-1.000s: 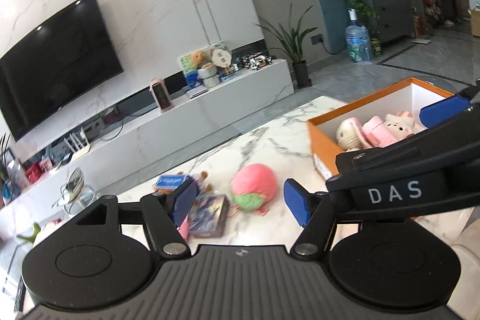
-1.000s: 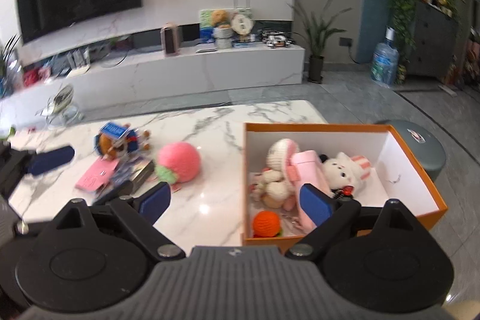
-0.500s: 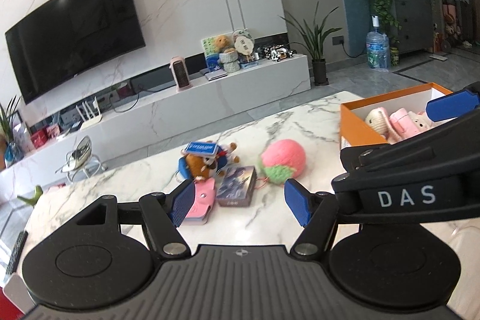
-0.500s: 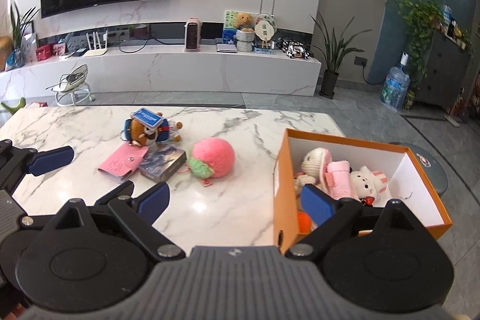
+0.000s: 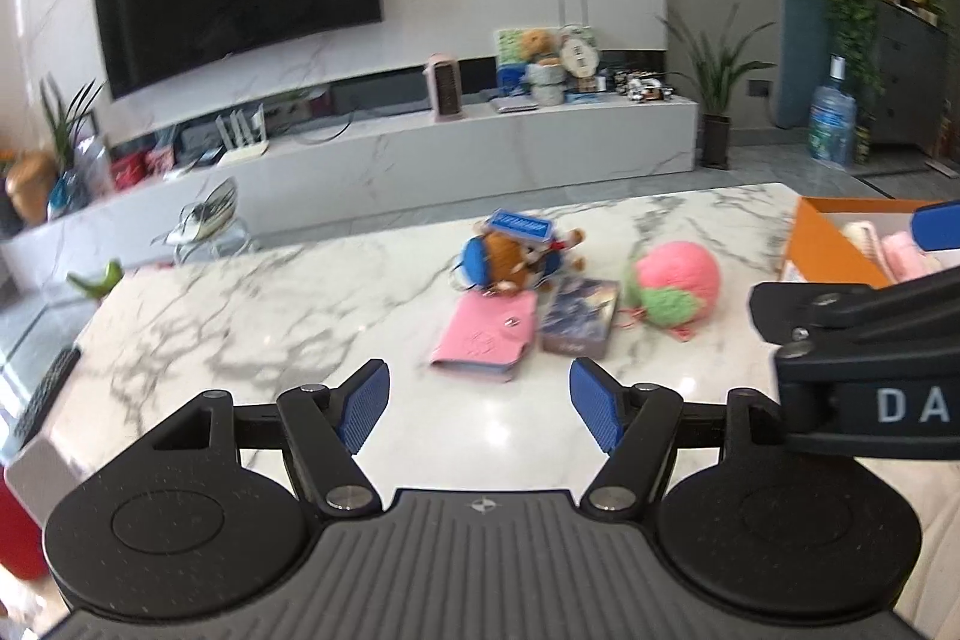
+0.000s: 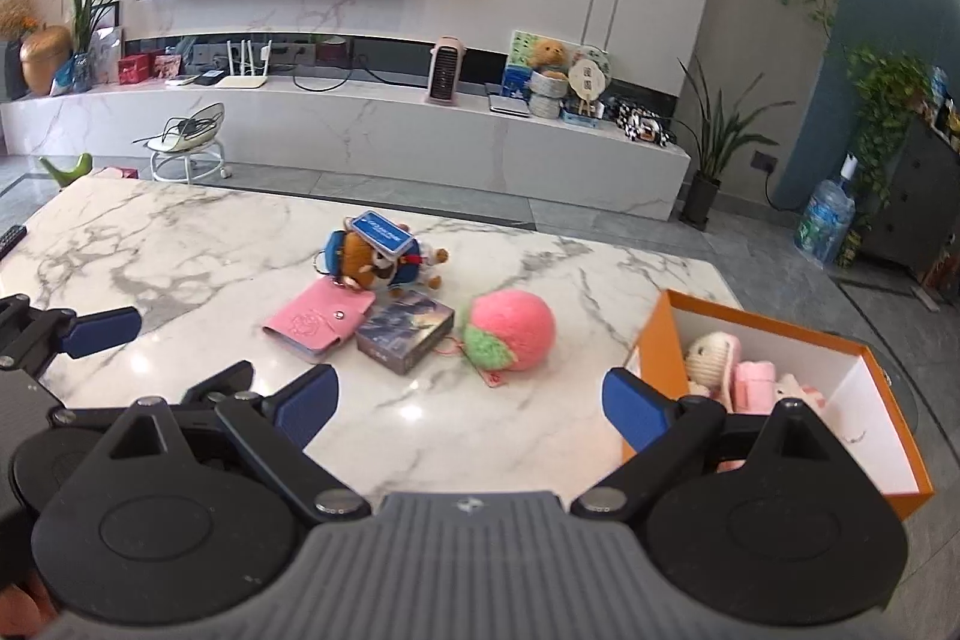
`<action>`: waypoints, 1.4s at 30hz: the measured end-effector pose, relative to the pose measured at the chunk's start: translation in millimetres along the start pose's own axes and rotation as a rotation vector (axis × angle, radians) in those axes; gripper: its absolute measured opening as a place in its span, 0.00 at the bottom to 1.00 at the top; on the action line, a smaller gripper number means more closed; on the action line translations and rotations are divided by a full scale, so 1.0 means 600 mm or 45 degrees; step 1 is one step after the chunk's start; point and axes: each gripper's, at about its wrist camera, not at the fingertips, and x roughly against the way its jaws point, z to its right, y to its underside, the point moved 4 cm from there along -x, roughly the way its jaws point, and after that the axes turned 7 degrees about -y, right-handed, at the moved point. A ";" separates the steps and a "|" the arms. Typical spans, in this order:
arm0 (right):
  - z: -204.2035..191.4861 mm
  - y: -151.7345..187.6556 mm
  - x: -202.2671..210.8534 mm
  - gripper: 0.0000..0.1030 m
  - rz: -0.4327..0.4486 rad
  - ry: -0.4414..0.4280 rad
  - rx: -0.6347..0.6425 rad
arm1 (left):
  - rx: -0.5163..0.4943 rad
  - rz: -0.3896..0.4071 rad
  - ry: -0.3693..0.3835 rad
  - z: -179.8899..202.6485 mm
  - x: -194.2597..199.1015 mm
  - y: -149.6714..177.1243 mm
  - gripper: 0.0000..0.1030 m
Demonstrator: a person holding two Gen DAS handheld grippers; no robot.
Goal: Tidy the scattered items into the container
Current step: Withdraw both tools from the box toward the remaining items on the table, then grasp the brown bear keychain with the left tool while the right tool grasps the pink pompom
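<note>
On the marble table [image 6: 180, 244] lie a pink wallet [image 6: 321, 319], a dark picture box [image 6: 405, 334], a pink and green plush ball [image 6: 510, 331] and a brown bear plush with a blue card [image 6: 378, 253]. They also show in the left wrist view: wallet [image 5: 486, 334], box [image 5: 579, 316], ball [image 5: 675, 283], bear [image 5: 516, 256]. The orange box [image 6: 654, 334] at the right holds several plush toys. My left gripper [image 5: 480, 412] is open and empty, short of the wallet. My right gripper [image 6: 471, 406] is open and empty, above the table before the ball.
A white TV bench [image 6: 420, 124] with a pink heater, a teddy and clutter runs behind the table. A remote [image 5: 45, 391] lies at the table's left edge. A small stool [image 6: 186, 154], a potted plant [image 6: 714, 160] and a water bottle [image 6: 825, 220] stand on the floor.
Both grippers have swung left and pulled back, so the loose items now sit centred ahead and the orange box has slid to the right edge. Both stay open.
</note>
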 end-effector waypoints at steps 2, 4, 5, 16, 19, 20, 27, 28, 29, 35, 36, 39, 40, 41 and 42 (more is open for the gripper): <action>-0.010 -0.001 -0.006 0.93 0.000 0.006 0.015 | 0.034 -0.017 -0.004 -0.017 -0.005 0.005 0.76; -0.016 -0.001 -0.013 0.93 0.006 0.022 0.021 | 0.076 -0.035 0.005 -0.031 -0.011 0.009 0.76; -0.017 -0.001 -0.017 0.93 0.010 0.032 0.020 | 0.096 -0.043 0.004 -0.037 -0.015 0.010 0.76; -0.019 0.012 -0.089 0.92 -0.014 0.069 0.004 | 0.159 -0.115 -0.015 -0.060 -0.072 0.025 0.76; -0.016 0.013 -0.115 0.92 -0.022 0.068 -0.013 | 0.145 -0.135 -0.018 -0.055 -0.093 0.028 0.76; -0.015 0.013 -0.124 0.92 -0.022 0.069 -0.017 | 0.139 -0.143 -0.019 -0.054 -0.101 0.029 0.76; 0.001 0.010 -0.189 0.88 -0.025 0.067 -0.059 | 0.104 -0.187 -0.020 -0.036 -0.153 0.028 0.76; 0.004 0.009 -0.199 0.88 -0.028 0.067 -0.063 | 0.099 -0.192 -0.017 -0.033 -0.160 0.028 0.76; 0.007 0.008 -0.208 0.87 -0.030 0.066 -0.068 | 0.092 -0.196 -0.014 -0.029 -0.168 0.027 0.76; 0.024 0.004 -0.263 0.85 -0.037 0.072 -0.082 | 0.053 -0.200 0.003 -0.011 -0.210 0.018 0.76; 0.028 0.004 -0.272 0.85 -0.038 0.074 -0.085 | 0.048 -0.199 0.006 -0.008 -0.217 0.016 0.76; 0.038 0.002 -0.298 0.84 -0.039 0.079 -0.093 | 0.026 -0.184 0.013 0.000 -0.236 0.006 0.76; 0.041 0.001 -0.306 0.84 -0.039 0.080 -0.095 | 0.017 -0.178 0.015 0.003 -0.243 0.002 0.76; 0.045 0.001 -0.315 0.84 -0.039 0.082 -0.098 | 0.009 -0.172 0.016 0.006 -0.250 -0.002 0.76; 0.049 0.000 -0.323 0.84 -0.038 0.085 -0.101 | -0.002 -0.162 0.016 0.010 -0.257 -0.007 0.76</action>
